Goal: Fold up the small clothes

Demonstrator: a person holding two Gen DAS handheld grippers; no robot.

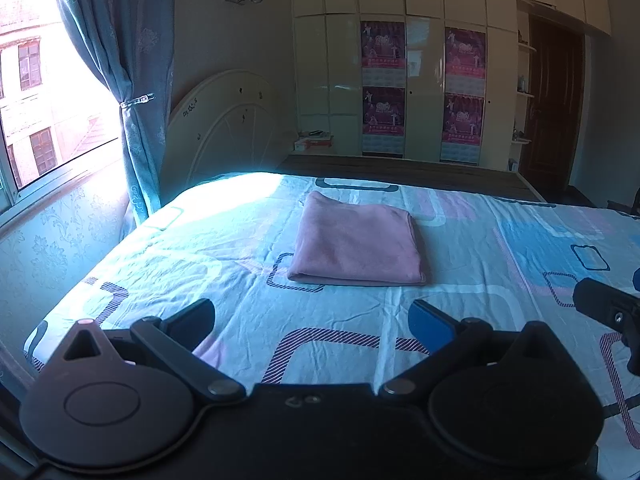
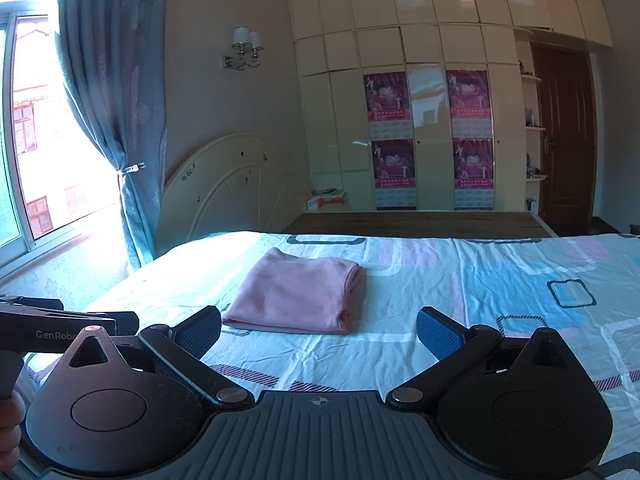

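A pink garment [image 1: 356,246] lies folded into a neat rectangle on the bed [image 1: 160,256], its thick folded edge toward me. In the right wrist view the same pink garment [image 2: 298,292] sits left of centre, with its layered edges on the right side. My left gripper [image 1: 312,322] hovers open over the sheet a short way in front of the garment, holding nothing. My right gripper [image 2: 320,332] is open too, empty, just short of the garment's near edge. The right gripper's body [image 1: 612,312] shows at the right edge of the left wrist view.
The bed carries a light blue sheet [image 2: 500,288] with pink and dark squares. A cream headboard [image 1: 224,128] and a blue curtain [image 1: 120,80] by the window stand at the left. A wardrobe with posters [image 1: 420,88] and a brown door [image 2: 564,140] lie beyond the bed. A hand [image 2: 8,424] shows at the left edge.
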